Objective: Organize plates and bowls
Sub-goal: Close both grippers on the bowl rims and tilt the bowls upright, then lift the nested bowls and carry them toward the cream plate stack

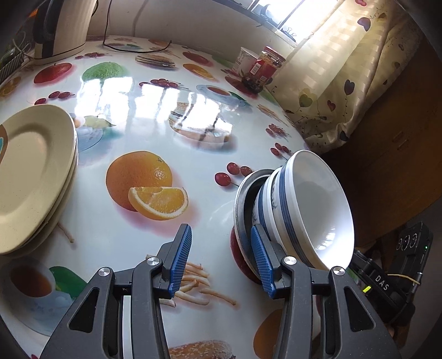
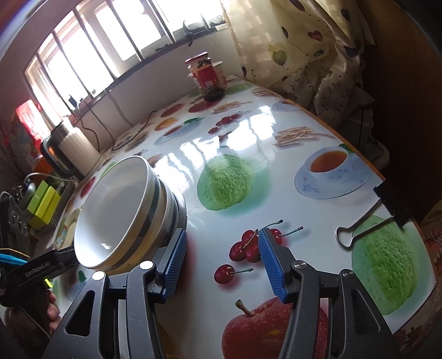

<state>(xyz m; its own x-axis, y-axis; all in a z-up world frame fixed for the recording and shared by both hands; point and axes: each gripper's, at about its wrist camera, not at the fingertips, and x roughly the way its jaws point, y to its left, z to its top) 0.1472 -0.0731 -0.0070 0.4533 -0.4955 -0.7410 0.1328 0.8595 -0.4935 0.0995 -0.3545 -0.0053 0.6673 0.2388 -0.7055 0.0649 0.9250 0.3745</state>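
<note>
Both the left hand-held gripper and the right hand-held gripper are wide and hold nothing. The stack of bowls sits near the bench edge; a bump could knock it off. The plates sit well apart.

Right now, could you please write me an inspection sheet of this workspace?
Surface: glossy tablecloth printed with fruit and food, strong window glare.
Job's things: stack of cream plates at the left; nested bowls, white with blue bands, sitting in a metal dish.
Clutter: jar with a red label, white cup beside it, binder clip on the table edge, kettle.
Tongs: left tongs open, right tongs open; both beside the bowls, gripping nothing.
Cables: black cord near the kettle.
Surroundings: barred window, heart-patterned curtain.
</note>
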